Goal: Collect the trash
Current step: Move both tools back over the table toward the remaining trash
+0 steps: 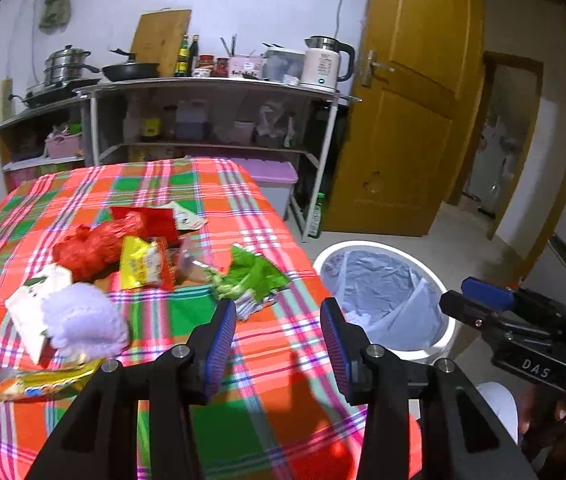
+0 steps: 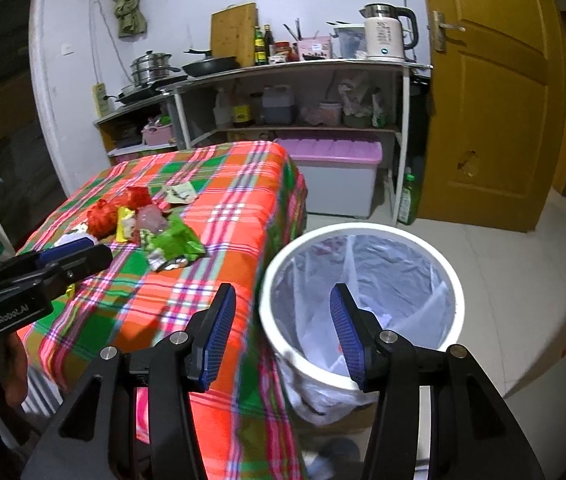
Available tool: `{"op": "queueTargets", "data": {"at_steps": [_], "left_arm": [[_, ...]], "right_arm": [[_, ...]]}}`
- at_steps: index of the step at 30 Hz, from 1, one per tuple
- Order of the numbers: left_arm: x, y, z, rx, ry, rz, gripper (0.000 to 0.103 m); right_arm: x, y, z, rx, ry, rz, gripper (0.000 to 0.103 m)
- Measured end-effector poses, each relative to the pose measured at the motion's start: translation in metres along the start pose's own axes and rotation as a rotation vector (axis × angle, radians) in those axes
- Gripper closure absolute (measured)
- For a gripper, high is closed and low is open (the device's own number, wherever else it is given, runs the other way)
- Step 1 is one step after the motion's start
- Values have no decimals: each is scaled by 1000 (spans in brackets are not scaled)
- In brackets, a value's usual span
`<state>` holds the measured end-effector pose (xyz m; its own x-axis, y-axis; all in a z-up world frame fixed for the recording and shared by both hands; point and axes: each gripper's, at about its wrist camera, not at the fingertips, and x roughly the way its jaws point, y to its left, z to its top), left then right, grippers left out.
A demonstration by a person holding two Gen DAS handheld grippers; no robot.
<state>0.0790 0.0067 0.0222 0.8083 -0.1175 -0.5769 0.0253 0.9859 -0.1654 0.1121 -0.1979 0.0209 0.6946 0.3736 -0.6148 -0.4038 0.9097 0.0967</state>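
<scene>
- Blue-padded fingers (image 1: 221, 344) of the left gripper (image 1: 279, 340) sit closest to view, spread wide with nothing between them, hovering over the checked cloth of the desk (image 1: 83, 188).
- Just beyond those fingers lies the green wrapper (image 1: 257, 276), crumpled, at the edge of the desk nearest the bin; it looks like the next piece to take.
- Behind the green wrapper, further from the bin, the rest of the trash is heaped: a yellow packet (image 1: 139, 266), a red mesh bag (image 1: 91, 248), a red wrapper (image 1: 143, 216), and a white-and-green sachet (image 1: 187, 216) at the back.
- Further still from the bin lie a white tissue wad (image 1: 83, 320), a pale carton (image 1: 33, 308) and a gold-and-orange wrapper (image 1: 43, 384).
- On the floor, right against the corner of the desk, stands the white bin (image 2: 363, 232) with its clear liner; little can be made out inside it.
- Over the rim of the bin hangs the right gripper (image 2: 283, 332), its fingers equally wide apart and empty.
- To do this well, I'd say the left fingers should drop low, straddle the bunched middle of the green wrapper and pinch firmly, since thin foil slips out of a shallow grip.
- Carrying it across should be short; release only once fully over the opening of the bin, and keep the two grippers from crowding each other there.
</scene>
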Motion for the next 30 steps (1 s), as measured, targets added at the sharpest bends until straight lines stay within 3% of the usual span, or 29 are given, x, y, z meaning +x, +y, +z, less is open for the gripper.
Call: {"op": "queueTargets", "data": {"at_steps": [16, 30], "left_arm": [[-15, 40, -20, -74, 13, 62, 60], [-30, 94, -23, -142, -14, 207, 60]], "right_arm": [[19, 33, -3, -57, 58, 79, 49], [51, 55, 5, -82, 98, 139, 50]]}}
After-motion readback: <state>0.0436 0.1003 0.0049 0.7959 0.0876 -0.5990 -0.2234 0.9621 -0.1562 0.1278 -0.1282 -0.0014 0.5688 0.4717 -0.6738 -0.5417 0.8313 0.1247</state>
